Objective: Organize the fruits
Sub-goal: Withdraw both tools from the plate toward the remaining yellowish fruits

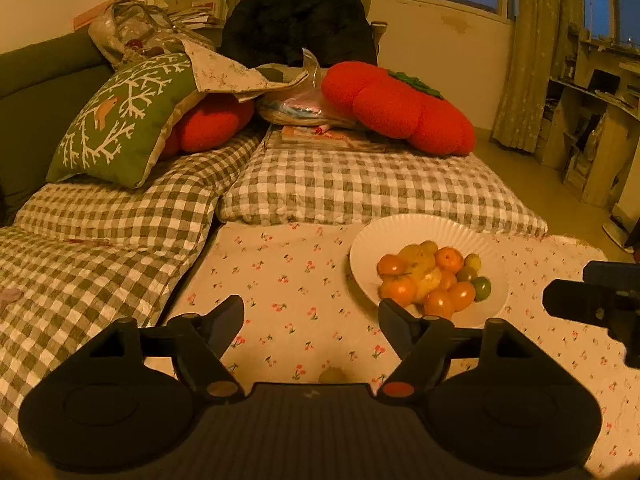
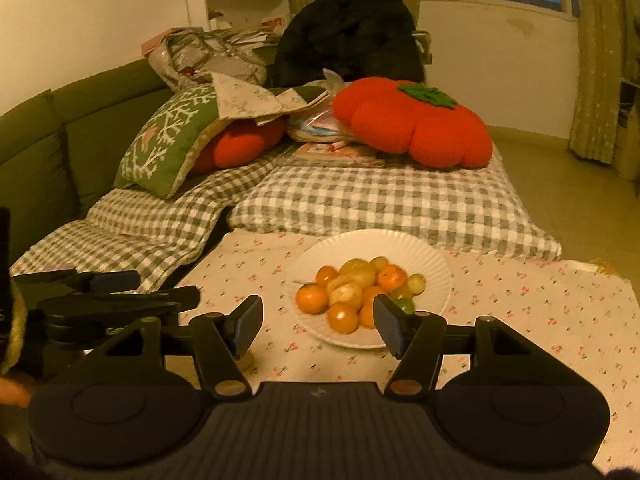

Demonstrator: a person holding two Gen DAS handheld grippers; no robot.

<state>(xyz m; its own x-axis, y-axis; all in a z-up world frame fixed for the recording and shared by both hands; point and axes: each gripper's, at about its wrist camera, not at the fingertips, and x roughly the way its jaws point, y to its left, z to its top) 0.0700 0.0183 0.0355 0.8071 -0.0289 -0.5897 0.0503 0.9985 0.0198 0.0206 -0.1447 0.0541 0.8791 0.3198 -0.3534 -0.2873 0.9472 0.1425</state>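
Observation:
A white fluted plate (image 1: pixel 400 232) (image 2: pixel 432 268) sits on a floral cloth and holds a pile of fruit (image 1: pixel 430 276) (image 2: pixel 358 294): orange mandarins, yellow pears and small green ones. One small yellowish fruit (image 1: pixel 333 376) lies loose on the cloth near my left gripper's body. My left gripper (image 1: pixel 311 316) is open and empty, left of the plate. My right gripper (image 2: pixel 316 322) is open and empty, just in front of the plate's near rim. Each gripper shows at the edge of the other's view.
The floral cloth (image 1: pixel 288 272) covers a low table. Behind it are grey checked cushions (image 1: pixel 360 188), a green pillow (image 1: pixel 120 120), orange pumpkin cushions (image 1: pixel 400 108) and a dark coat (image 1: pixel 300 12). A green sofa back (image 2: pixel 60 152) is at left.

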